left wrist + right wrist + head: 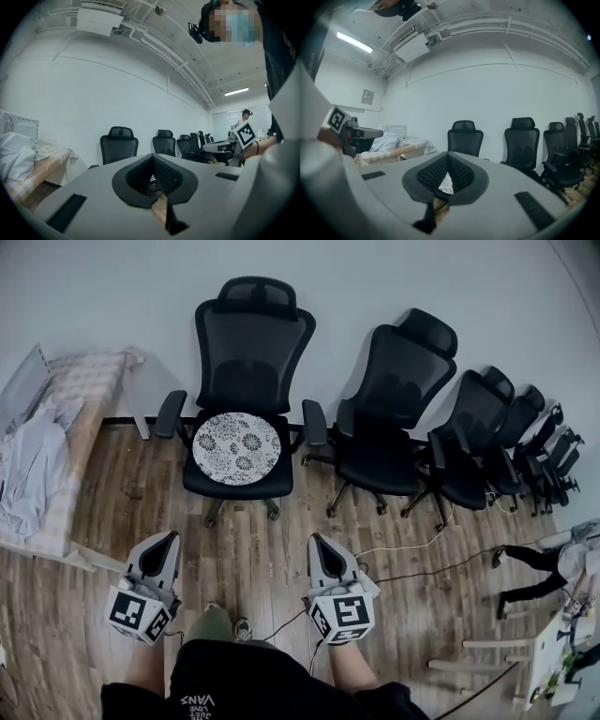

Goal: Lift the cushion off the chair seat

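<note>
A round white cushion (236, 448) with a black flower print lies on the seat of the leftmost black office chair (242, 381) against the wall. My left gripper (170, 542) and right gripper (316, 544) hover over the wooden floor well short of that chair, both pointing at it, both shut and empty. In the right gripper view a sliver of the cushion (446, 183) shows through the notch of the closed jaws, with the chair (465, 137) behind. The left gripper view shows the same chair (119, 144) above its shut jaws.
More black office chairs (392, 418) line the wall to the right. A low bed or bench with pale cloths (45, 456) stands at the left. Cables (412, 563) run over the floor near my right side. A second person (244, 117) stands far off.
</note>
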`<move>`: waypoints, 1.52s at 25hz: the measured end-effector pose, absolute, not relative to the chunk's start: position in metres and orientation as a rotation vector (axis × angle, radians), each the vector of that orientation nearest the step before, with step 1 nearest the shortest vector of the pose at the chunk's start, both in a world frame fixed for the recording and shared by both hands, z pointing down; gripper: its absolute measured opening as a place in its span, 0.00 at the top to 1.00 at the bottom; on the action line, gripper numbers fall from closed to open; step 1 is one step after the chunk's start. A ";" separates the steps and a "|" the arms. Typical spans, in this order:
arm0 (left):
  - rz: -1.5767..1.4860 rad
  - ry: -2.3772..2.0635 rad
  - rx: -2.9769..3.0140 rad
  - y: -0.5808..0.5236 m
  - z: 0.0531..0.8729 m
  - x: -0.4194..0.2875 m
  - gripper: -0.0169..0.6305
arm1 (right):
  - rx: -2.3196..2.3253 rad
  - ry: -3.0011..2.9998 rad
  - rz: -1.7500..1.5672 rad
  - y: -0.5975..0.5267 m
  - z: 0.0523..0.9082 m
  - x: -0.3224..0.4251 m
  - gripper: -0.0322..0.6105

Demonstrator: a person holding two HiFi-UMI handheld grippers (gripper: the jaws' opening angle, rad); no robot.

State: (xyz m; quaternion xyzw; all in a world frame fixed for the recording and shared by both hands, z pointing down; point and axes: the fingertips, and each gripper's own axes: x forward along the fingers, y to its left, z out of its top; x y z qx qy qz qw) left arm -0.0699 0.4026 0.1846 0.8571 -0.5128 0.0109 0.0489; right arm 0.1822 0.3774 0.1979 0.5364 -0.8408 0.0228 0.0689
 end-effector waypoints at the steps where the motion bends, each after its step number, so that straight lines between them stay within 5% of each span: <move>1: 0.035 -1.558 2.612 0.397 0.186 -0.069 0.96 | 1.617 -2.531 0.072 0.372 0.199 0.182 0.92; 38: 0.037 -1.422 2.673 0.182 0.188 -0.128 0.96 | 1.716 -2.462 0.067 0.173 0.194 0.117 0.92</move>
